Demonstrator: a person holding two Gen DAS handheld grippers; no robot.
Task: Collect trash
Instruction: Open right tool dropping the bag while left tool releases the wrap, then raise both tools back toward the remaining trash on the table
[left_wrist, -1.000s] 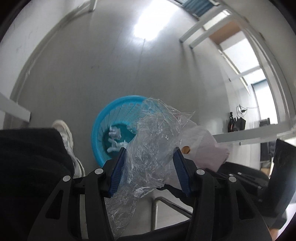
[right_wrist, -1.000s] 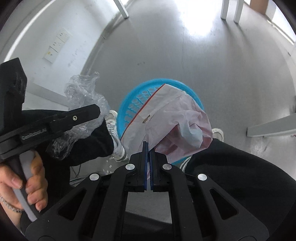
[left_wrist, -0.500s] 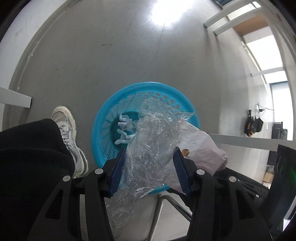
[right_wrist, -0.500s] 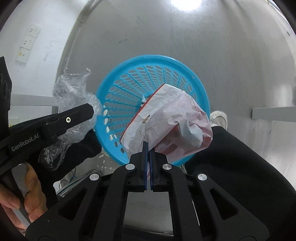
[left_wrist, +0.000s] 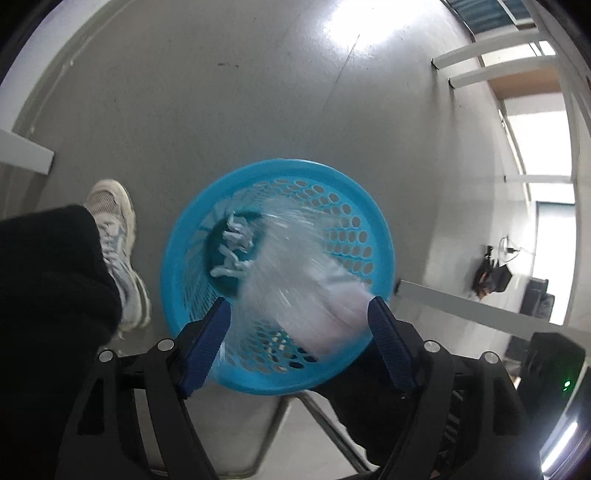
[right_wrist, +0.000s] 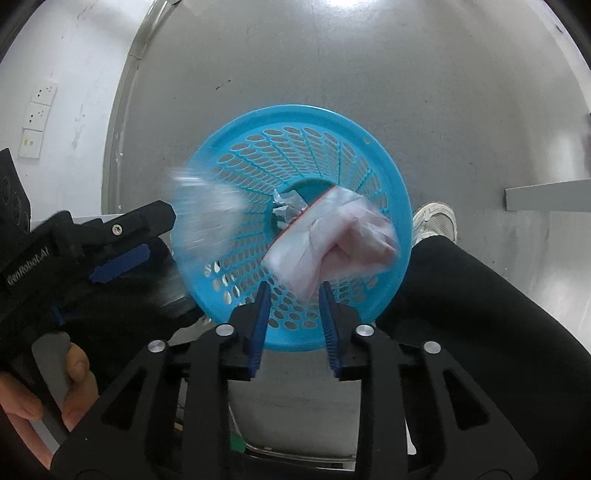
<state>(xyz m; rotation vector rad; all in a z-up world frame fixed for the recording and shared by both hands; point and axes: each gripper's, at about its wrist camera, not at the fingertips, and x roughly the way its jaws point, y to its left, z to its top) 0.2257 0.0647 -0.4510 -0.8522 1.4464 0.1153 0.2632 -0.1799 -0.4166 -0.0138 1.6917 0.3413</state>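
A round blue basket (left_wrist: 373, 218) (right_wrist: 369, 147) stands on the grey floor below both grippers. White crumpled paper (left_wrist: 234, 247) (right_wrist: 286, 203) lies at its bottom. My left gripper (left_wrist: 299, 332) (right_wrist: 133, 240) is open above the basket; the clear crumpled plastic wrap (left_wrist: 291, 266) (right_wrist: 207, 210), blurred, is loose and falling into it. My right gripper (right_wrist: 293, 304) is open; the white-pink zip bag (right_wrist: 328, 243) (left_wrist: 347, 299) is out of its fingers and falling into the basket.
The person's shoe (left_wrist: 114, 236) (right_wrist: 436, 221) and dark trouser legs flank the basket. A metal chair frame (left_wrist: 325, 417) is just below the grippers. A white wall with sockets (right_wrist: 37, 114) is at left, white table legs (left_wrist: 480, 62) at far right.
Both grippers have opened over the basket. The plastic wrap has left the left gripper and the zip bag has left the right gripper; both are dropping.
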